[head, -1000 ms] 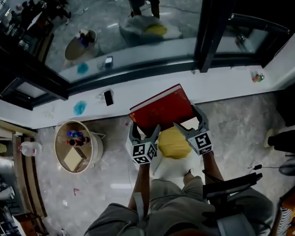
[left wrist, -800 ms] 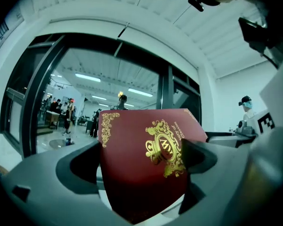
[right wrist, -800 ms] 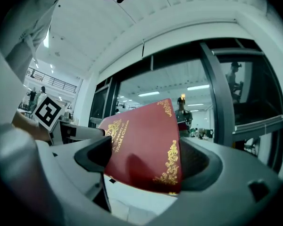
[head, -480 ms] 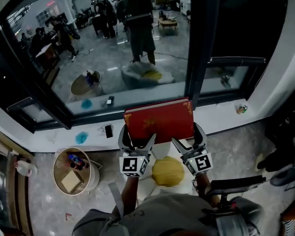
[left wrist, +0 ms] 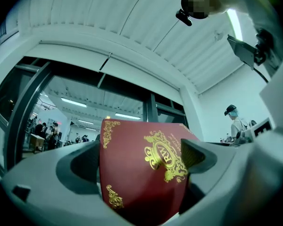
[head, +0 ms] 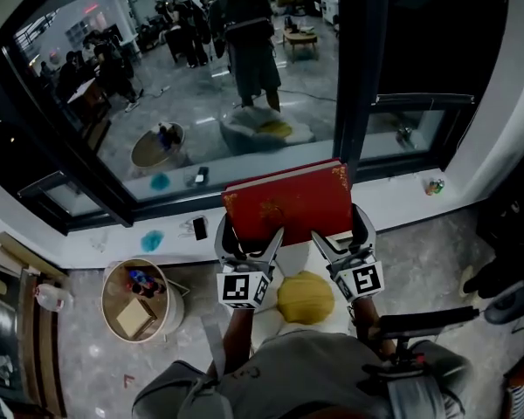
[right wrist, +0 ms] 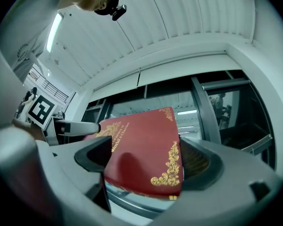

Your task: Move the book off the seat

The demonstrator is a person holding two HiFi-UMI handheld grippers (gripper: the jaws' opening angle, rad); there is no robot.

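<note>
Raised slightly since before, one red book point(head: 288, 201) is clamped in both the left tool point(head: 249, 236) and the right tool point(head: 339, 230).

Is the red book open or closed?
Closed. The red book shows one flat cover, no pages spread, held by the left claw and right claw.

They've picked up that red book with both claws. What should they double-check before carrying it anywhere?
1. Left gripper shut on the book: ok.
2. Right gripper shut on the book: ok.
3. Book lifted clear of the yellow cushion: ok.
4. Round table apart from the book, off to the left: ok.
5. Grip deep enough to prevent slipping: cannot tell; both hold near the book's lower edge.
6. Spot to set it down: cannot tell.
</note>
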